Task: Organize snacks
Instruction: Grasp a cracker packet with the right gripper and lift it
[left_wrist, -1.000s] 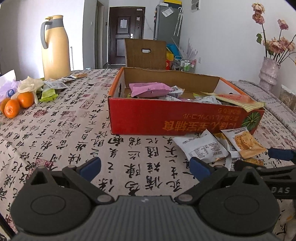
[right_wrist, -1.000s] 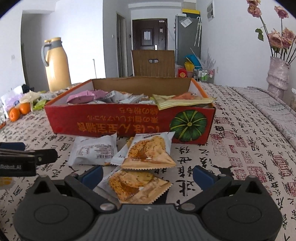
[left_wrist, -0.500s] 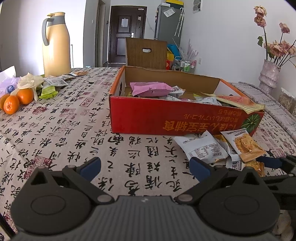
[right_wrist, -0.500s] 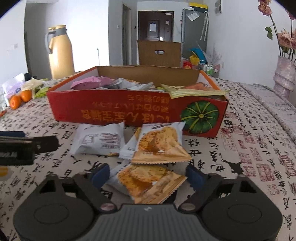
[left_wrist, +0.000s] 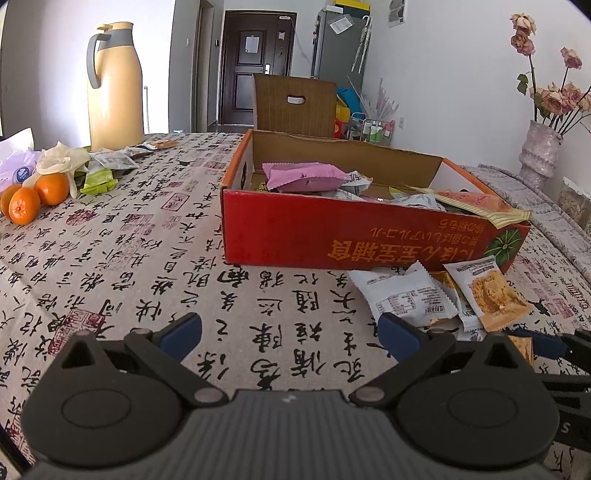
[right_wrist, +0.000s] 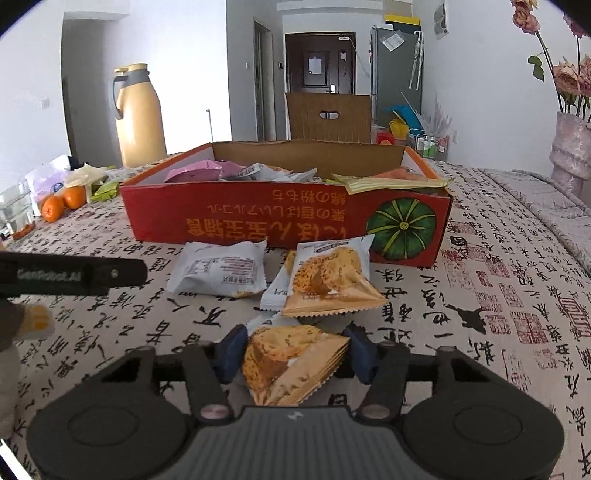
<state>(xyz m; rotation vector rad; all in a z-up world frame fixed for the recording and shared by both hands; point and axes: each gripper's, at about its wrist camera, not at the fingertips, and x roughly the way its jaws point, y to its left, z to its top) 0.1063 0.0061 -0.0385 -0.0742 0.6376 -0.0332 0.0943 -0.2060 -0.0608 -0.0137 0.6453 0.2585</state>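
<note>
A red cardboard box (left_wrist: 332, 240) (right_wrist: 258, 221) holds several snack packets, a pink one (left_wrist: 303, 177) on top. Loose packets lie in front of it: a white one (right_wrist: 221, 271) (left_wrist: 402, 299) and an orange cracker packet (right_wrist: 328, 277) (left_wrist: 487, 295). My right gripper (right_wrist: 291, 349) is shut on another orange cracker packet (right_wrist: 291, 362), squeezing it just above the cloth. My left gripper (left_wrist: 288, 332) is open and empty over the cloth, left of the loose packets.
A yellow thermos (left_wrist: 114, 85) stands at the back left. Oranges (left_wrist: 33, 192) and more wrappers (left_wrist: 99, 177) lie at the left edge. A vase with flowers (left_wrist: 539, 155) is at the right. A chair back (left_wrist: 295, 105) is behind the box.
My right gripper has closed its fingers onto the near orange cracker packet. The left gripper has stayed open, shifting only slightly.
</note>
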